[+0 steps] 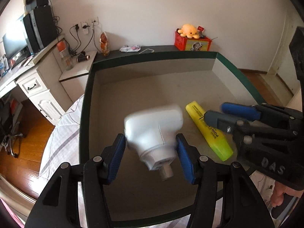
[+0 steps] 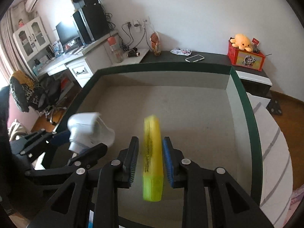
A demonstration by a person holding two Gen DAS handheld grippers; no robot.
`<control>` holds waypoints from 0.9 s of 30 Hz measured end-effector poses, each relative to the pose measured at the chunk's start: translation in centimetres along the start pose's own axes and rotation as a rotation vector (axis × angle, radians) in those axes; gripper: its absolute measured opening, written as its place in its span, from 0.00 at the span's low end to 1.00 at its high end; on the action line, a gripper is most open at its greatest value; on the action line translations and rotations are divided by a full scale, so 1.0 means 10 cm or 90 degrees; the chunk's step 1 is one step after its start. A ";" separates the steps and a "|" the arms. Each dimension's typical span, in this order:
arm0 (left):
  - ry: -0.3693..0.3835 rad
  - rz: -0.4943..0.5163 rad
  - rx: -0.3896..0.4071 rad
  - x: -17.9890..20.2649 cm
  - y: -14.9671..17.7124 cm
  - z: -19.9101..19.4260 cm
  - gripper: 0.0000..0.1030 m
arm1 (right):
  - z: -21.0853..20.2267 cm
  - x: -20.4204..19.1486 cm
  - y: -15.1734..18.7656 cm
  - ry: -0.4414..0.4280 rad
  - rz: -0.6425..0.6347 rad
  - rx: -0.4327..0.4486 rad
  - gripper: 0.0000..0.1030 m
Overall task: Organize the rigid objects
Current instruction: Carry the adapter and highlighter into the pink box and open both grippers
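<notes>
The box (image 1: 85, 98) has a dark green rim and a dull beige-grey inside. In it, the plastic part (image 1: 153, 131) is white with a grey metal stub, and the highlighter (image 1: 209, 131) is bright yellow with black print, its cap end turning lime green. The left hand-held gripper (image 1: 151, 157) is black with blue ribbed pads, and so is the right hand-held gripper (image 2: 150, 161). The plush octopus (image 1: 190, 30) is orange-yellow on a red tin (image 1: 191, 42). The bedsheet (image 1: 60, 131) is white with grey stripes. The floor (image 1: 24, 144) is reddish-brown wood.
</notes>
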State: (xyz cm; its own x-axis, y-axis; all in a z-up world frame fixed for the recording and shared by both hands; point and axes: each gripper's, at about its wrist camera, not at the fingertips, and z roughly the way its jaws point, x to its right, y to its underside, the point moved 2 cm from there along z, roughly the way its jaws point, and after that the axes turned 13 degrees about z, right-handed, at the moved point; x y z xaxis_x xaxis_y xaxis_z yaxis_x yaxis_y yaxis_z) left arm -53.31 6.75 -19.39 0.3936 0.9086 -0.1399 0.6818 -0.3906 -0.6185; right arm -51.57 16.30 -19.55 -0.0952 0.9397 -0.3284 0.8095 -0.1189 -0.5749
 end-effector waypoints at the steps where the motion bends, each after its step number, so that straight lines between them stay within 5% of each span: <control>1: -0.009 -0.004 0.002 -0.01 0.01 -0.03 0.69 | -0.03 0.00 -0.02 0.008 0.000 0.010 0.61; 5: -0.028 -0.008 0.041 -0.08 0.05 -0.26 0.84 | -0.26 0.02 -0.03 0.001 0.009 0.035 0.64; 13: -0.073 -0.012 0.116 -0.15 0.33 -1.01 0.97 | -0.94 -0.07 0.10 0.011 -0.015 0.110 0.74; 27: -0.091 0.001 0.180 0.19 1.16 -2.07 1.00 | -2.10 -0.15 0.94 0.004 -0.022 0.226 0.77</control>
State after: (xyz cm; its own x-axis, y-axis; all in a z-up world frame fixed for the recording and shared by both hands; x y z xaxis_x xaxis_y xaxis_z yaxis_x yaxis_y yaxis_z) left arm -31.95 0.87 -10.82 0.2902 0.9274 -0.2359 0.4745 -0.3535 -0.8061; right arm -31.70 20.53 -8.71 -0.1143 0.9472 -0.2997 0.5542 -0.1896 -0.8105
